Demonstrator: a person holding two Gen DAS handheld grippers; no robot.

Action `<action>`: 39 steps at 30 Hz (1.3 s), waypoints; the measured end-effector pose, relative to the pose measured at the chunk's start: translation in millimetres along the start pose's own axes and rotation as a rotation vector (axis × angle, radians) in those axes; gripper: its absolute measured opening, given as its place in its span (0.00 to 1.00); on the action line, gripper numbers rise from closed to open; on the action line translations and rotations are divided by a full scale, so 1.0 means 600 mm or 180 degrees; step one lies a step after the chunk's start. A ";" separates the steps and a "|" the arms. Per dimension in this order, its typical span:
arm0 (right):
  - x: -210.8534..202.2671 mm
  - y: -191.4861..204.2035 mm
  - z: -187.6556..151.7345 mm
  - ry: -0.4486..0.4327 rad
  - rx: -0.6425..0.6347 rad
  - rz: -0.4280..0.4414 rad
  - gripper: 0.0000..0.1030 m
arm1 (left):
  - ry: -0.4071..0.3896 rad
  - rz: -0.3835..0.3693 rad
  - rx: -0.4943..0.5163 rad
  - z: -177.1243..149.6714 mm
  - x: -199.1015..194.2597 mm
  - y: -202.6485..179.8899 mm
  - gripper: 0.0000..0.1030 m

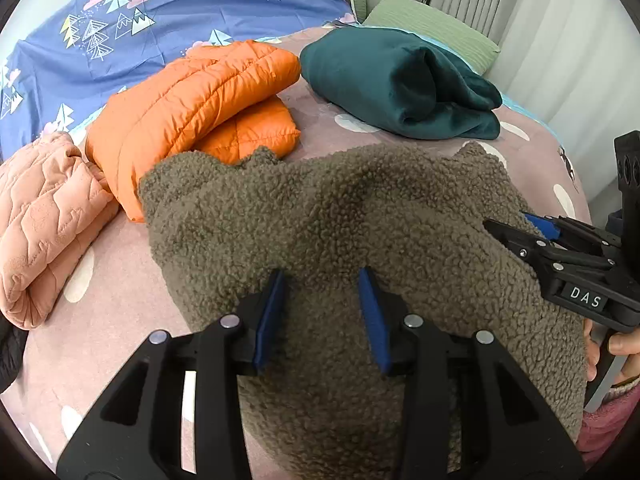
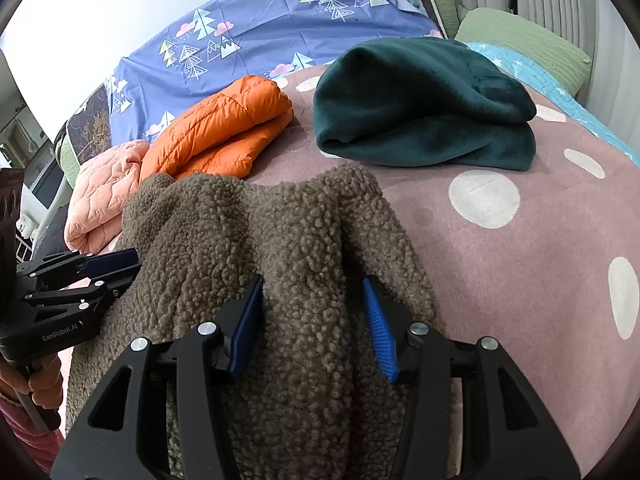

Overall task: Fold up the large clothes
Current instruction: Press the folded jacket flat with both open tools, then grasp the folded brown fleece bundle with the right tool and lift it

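A brown fleece jacket (image 1: 340, 208) lies folded in a thick bundle on the pink dotted bedspread (image 1: 120, 256). My left gripper (image 1: 322, 276) hangs just over the bundle's near part. Its blue pads stand apart with their inner faces bare, so it is open. From the right wrist view the left gripper (image 2: 128, 268) is at the left edge of the fleece jacket (image 2: 208, 220). My right gripper (image 2: 313, 280) sits over a raised ridge of the fleece, open, with both pad faces showing. In the left wrist view the right gripper (image 1: 506, 220) touches the jacket's right edge.
Beyond the fleece lie a folded orange puffer jacket (image 1: 192, 104), a folded dark green fleece (image 1: 400, 80) and a pink quilted garment (image 1: 40, 224) at the left. A blue tree-print sheet (image 1: 120, 20) and a green pillow (image 1: 432, 28) are at the back. A hand (image 1: 616, 348) holds the right gripper.
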State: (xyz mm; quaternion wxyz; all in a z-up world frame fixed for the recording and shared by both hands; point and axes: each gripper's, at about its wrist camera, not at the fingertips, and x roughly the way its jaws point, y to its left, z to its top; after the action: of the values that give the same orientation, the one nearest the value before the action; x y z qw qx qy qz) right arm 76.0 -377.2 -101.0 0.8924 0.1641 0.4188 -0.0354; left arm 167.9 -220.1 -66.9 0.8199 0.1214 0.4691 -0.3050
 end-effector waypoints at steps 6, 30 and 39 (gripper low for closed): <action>0.001 0.001 0.000 0.0004 -0.0002 -0.0005 0.48 | -0.0019 -0.0039 0.0011 0.000 0.002 0.003 0.39; -0.152 -0.214 -0.234 0.0178 0.1611 0.0914 0.82 | -0.0135 0.0029 0.0022 -0.008 -0.011 0.001 0.38; -0.087 -0.187 -0.201 0.0502 0.1722 0.1731 0.91 | -0.0118 0.0040 -0.0061 -0.010 -0.011 0.006 0.39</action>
State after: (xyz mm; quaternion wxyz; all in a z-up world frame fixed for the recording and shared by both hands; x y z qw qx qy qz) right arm -68.8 -447.9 -162.8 0.7588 0.5007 0.4029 0.1059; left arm 163.5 -212.1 -64.9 0.8314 0.1108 0.4559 -0.2975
